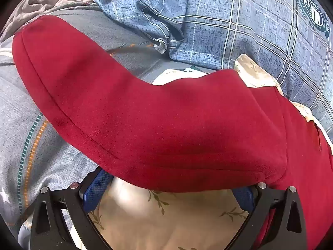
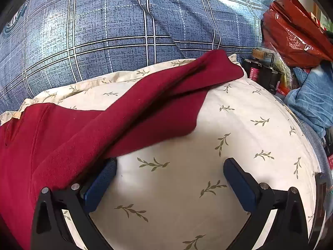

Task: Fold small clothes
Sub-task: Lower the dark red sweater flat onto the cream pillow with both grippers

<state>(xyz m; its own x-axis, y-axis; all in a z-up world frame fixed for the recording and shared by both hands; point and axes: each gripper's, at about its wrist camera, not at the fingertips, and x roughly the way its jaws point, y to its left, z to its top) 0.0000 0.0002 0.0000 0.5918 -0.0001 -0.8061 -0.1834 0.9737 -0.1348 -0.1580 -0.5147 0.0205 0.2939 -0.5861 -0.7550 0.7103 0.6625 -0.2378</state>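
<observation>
Garment (image 1: 166, 125), red fleece, lies on a leaf-print pillow (image 2: 187, 187) on the bed, its long sleeve running from upper left down to lower right in the left view. Left gripper (image 1: 172, 189) fingers (image 1: 95, 189) spread wide under the fabric, gripping nothing visible. Right gripper (image 2: 169, 179) fingers spread wide, empty, left one touching fleece. Blue plaid quilt (image 2: 124, 31) behind.

From my feed the red garment (image 1: 166, 129) looks like soft matt fleece, the leaf-print pillow (image 2: 187, 187) smooth cotton, the plaid quilt (image 2: 124, 31) woven cloth, and the red bag (image 2: 295, 29) crinkly glossy plastic.
</observation>
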